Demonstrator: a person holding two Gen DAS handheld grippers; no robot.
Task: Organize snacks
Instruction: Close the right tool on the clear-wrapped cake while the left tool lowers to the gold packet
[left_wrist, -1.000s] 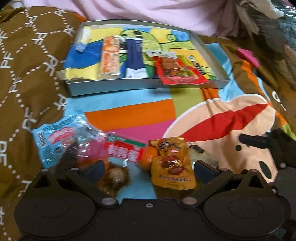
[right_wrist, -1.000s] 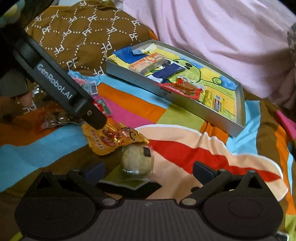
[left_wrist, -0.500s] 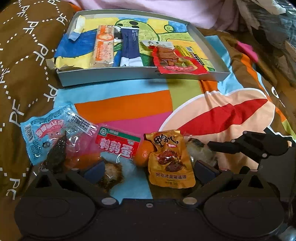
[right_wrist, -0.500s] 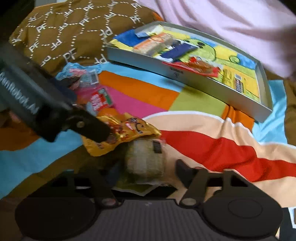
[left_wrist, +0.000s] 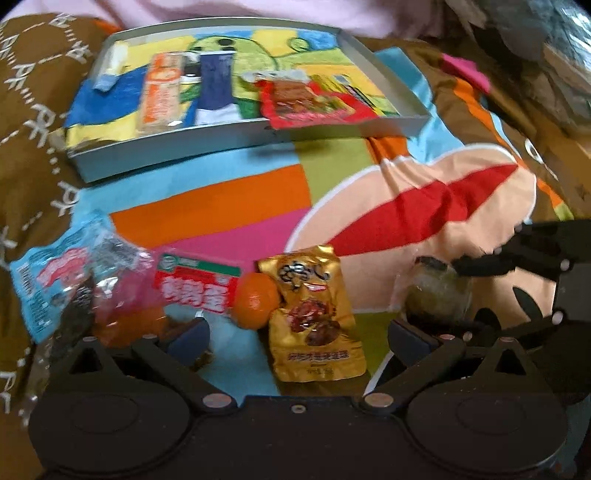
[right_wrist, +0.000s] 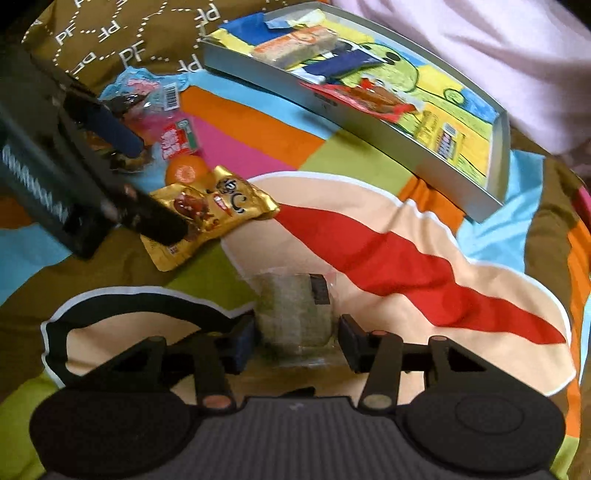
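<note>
A green snack in clear wrap (right_wrist: 291, 310) lies on the colourful blanket between the pads of my right gripper (right_wrist: 297, 339). Its jaws are closing and both pads touch the wrap. The left wrist view shows the same snack (left_wrist: 436, 295) at right under a right finger. My left gripper (left_wrist: 299, 336) is open over a gold packet (left_wrist: 314, 314), with a small orange (left_wrist: 255, 301) and a red-and-green packet (left_wrist: 195, 284) beside it. A grey tray (left_wrist: 229, 144) further back holds several snacks.
A blue packet (left_wrist: 44, 280) and a clear wrapper lie at the left on the blanket. A brown patterned cover (right_wrist: 122, 44) rises at the left and pink cloth (right_wrist: 498, 48) lies behind the tray. Striped blanket (right_wrist: 388, 240) separates the snacks from the tray.
My right gripper's jaws have come in from wide open to the sides of the green snack. My left gripper has come lower and nearer to the gold packet.
</note>
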